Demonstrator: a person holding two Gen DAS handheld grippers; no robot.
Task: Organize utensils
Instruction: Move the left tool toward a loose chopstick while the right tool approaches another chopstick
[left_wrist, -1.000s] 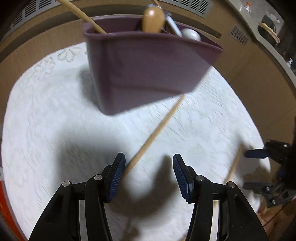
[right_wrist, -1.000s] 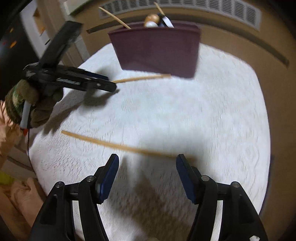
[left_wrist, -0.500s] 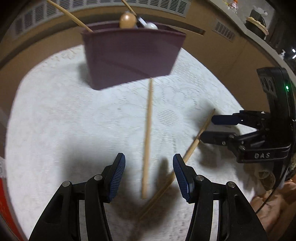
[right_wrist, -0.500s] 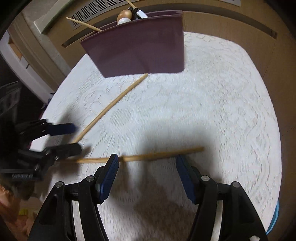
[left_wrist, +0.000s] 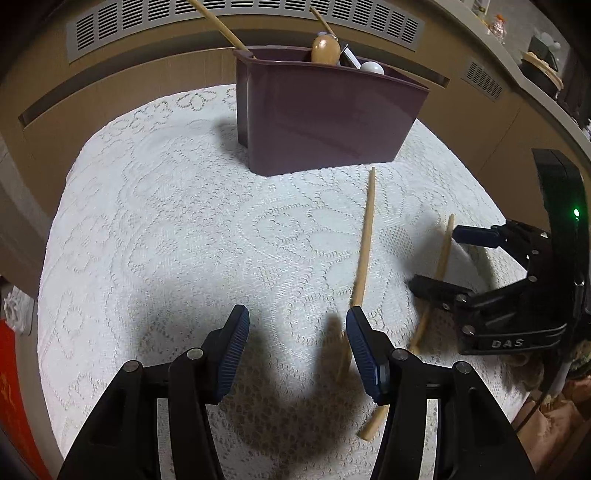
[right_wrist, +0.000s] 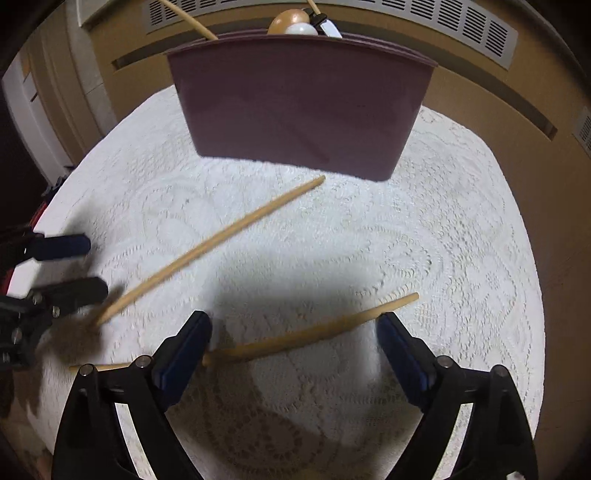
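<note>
A purple bin stands at the table's far side, holding a chopstick, a wooden spoon and a white spoon. Two wooden chopsticks lie on the lace cloth. The longer-looking chopstick ends beside the right fingertip of my left gripper, which is open with nothing between its fingers. The other chopstick lies on the cloth between the fingers of my right gripper. Those jaws are opening and the pads stand clear of it. The left gripper shows at the left edge.
The white lace tablecloth covers a rounded table whose edge drops off on all sides. A brown wall panel with vent grilles runs behind the bin. A shelf with small items sits at the far right.
The right gripper's jaws have spread wider and now straddle one chopstick. The left gripper has shifted, so both chopsticks lie to the right of its fingers.
</note>
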